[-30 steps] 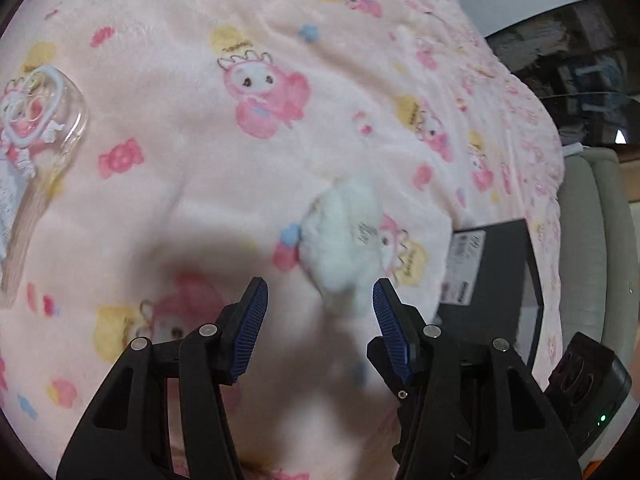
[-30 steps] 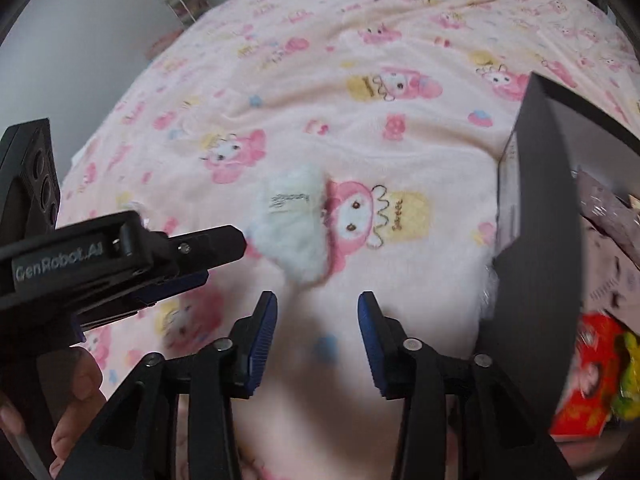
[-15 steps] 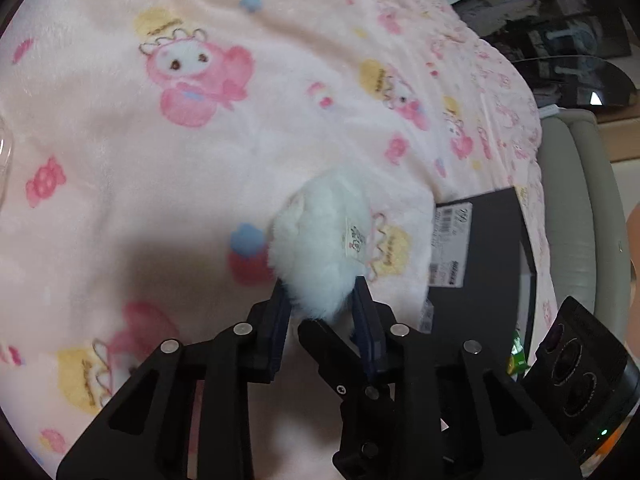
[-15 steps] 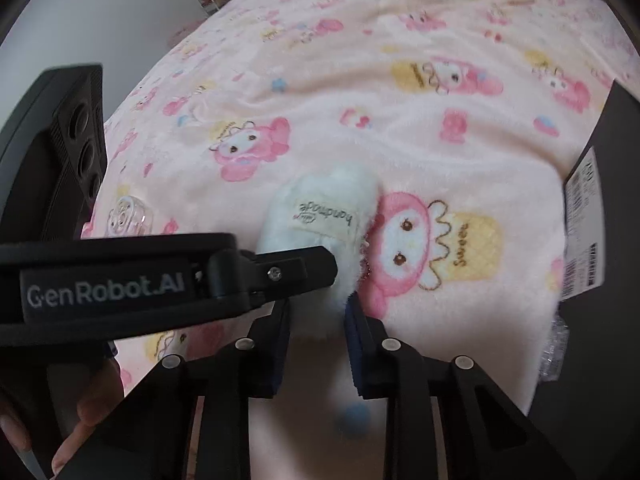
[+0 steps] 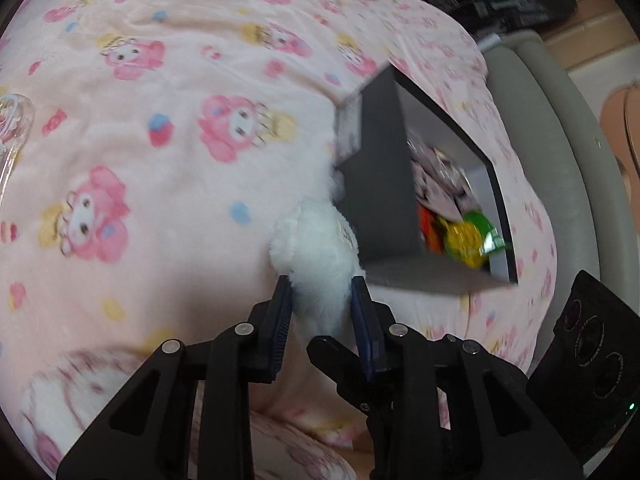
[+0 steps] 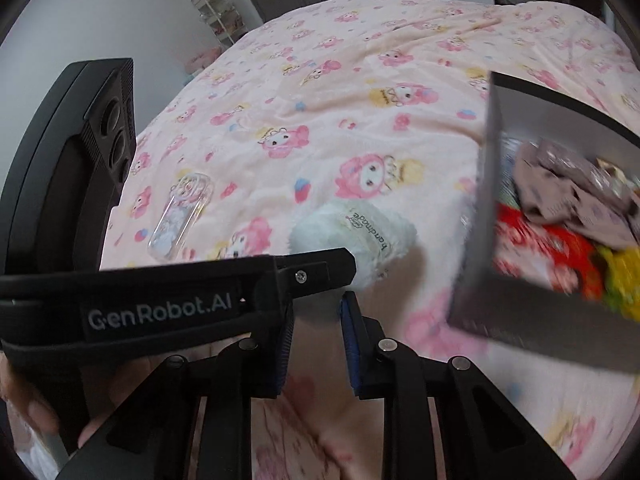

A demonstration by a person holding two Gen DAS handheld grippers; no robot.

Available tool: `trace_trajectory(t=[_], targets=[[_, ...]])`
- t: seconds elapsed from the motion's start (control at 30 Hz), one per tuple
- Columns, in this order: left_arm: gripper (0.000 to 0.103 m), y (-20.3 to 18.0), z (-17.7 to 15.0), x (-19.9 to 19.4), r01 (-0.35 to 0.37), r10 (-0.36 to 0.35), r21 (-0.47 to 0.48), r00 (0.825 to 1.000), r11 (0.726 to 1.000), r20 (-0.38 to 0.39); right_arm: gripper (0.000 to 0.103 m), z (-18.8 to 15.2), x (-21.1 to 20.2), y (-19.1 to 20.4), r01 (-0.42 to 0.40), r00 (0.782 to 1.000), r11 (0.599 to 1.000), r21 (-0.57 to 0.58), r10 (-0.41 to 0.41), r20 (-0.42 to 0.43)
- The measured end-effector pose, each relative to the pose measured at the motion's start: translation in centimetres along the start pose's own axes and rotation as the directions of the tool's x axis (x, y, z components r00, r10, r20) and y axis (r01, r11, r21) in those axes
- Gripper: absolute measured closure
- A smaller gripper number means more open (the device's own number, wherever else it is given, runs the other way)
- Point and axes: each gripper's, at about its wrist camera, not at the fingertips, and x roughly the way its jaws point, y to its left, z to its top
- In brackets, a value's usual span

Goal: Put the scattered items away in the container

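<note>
Jaws of left gripper [image 5: 322, 304] and right gripper [image 6: 316, 320] narrow, both pinching white plush [image 5: 316, 244].

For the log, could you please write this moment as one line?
left gripper: shut on white fluffy plush; right gripper: grip unclear; dark grey box: adjacent

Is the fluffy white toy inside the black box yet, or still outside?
Outside. The fluffy white toy is pinched in the left gripper beside the black box's outer wall, over the pink blanket.
</note>
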Motion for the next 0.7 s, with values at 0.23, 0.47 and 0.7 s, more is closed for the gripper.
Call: trace_trajectory(t=[0.23,0.47,0.7], targets=[[0.074,-7.0,-4.0,4.2,0.015,0.005,0.149,0.991,0.989,-0.132,0.085,-5.8,-5.6,-4.4,0.006,0.999,0.994,0.108,-0.011,0.049],[0.068,-12.7,-4.6,9.6,-0.032,0.094,0.379,0.984,0.925,-0.148,0.086,-9.6,-7.7,-11.6,0.101,0.992,0.958,0.268,-0.118,0.049],[0.064,-10.2,-3.1,9.7,0.030,0.003,0.276,0.993,0.961,-0.120,0.086,-11.0,-8.7,-16.5,0.088,0.987,0.916,0.390,-0.133,0.088]])
